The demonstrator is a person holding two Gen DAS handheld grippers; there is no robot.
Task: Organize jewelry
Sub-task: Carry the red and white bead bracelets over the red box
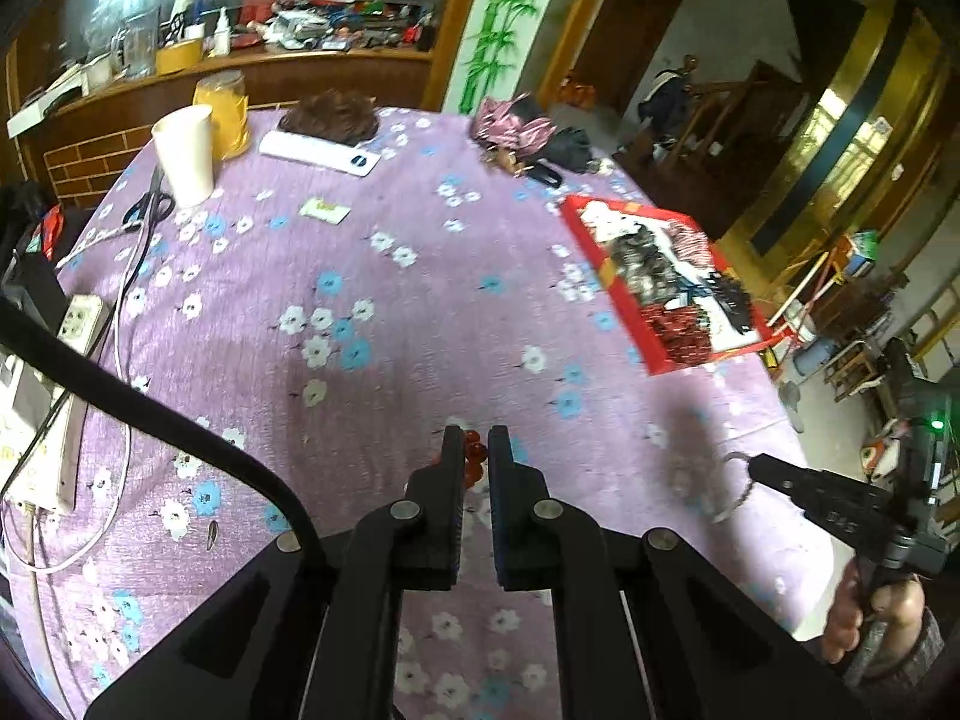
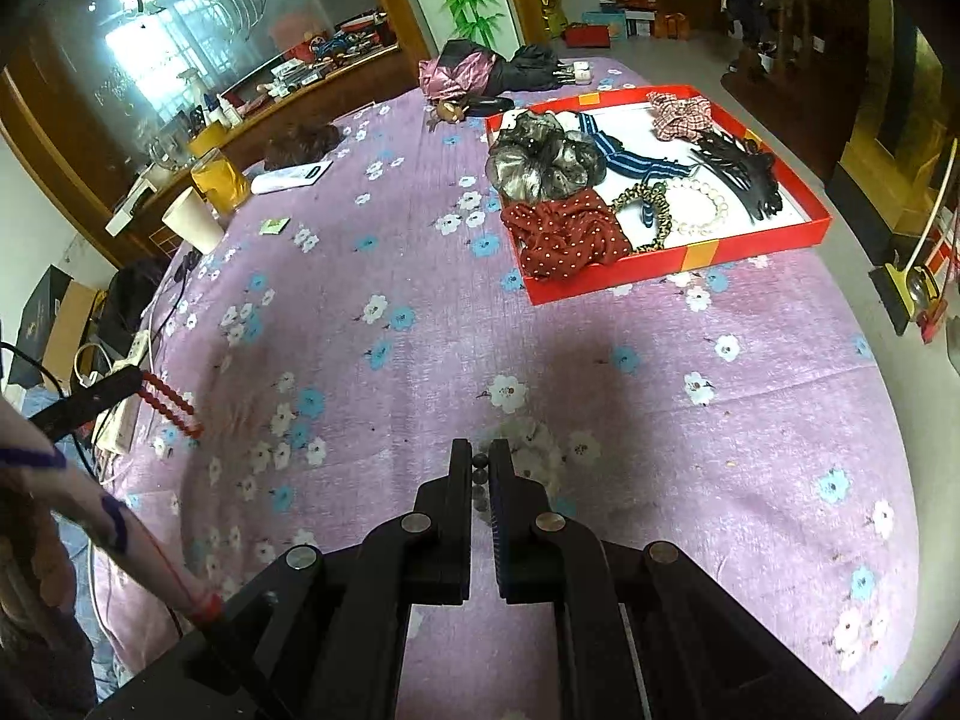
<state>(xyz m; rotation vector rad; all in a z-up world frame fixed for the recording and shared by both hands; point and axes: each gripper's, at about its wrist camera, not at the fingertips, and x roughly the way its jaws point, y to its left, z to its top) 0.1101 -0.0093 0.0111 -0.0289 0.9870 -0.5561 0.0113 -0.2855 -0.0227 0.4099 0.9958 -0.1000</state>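
In the left wrist view my left gripper [image 1: 474, 438] is shut on a red bead bracelet [image 1: 473, 457], which hangs above the purple flowered tablecloth [image 1: 360, 276]. At the right of that view my right gripper [image 1: 753, 463] grips a grey bead bracelet [image 1: 735, 487]. In the right wrist view the right gripper [image 2: 480, 453] pinches small dark beads [image 2: 480, 468]. The left gripper [image 2: 139, 377] shows at the left edge with the red bracelet [image 2: 173, 405] dangling from it. A red tray [image 2: 600, 279] at the far right holds scrunchies, a pearl bracelet [image 2: 699, 204] and black hair clips [image 2: 741, 171].
A white paper cup [image 1: 185, 153], a yellow jar [image 1: 227, 111] and scissors [image 1: 150, 201] stand at the far left. A power strip [image 1: 45, 414] with cables lies along the left edge. Folded umbrellas [image 2: 480, 75] lie at the table's far side. The table edge drops off past the tray.
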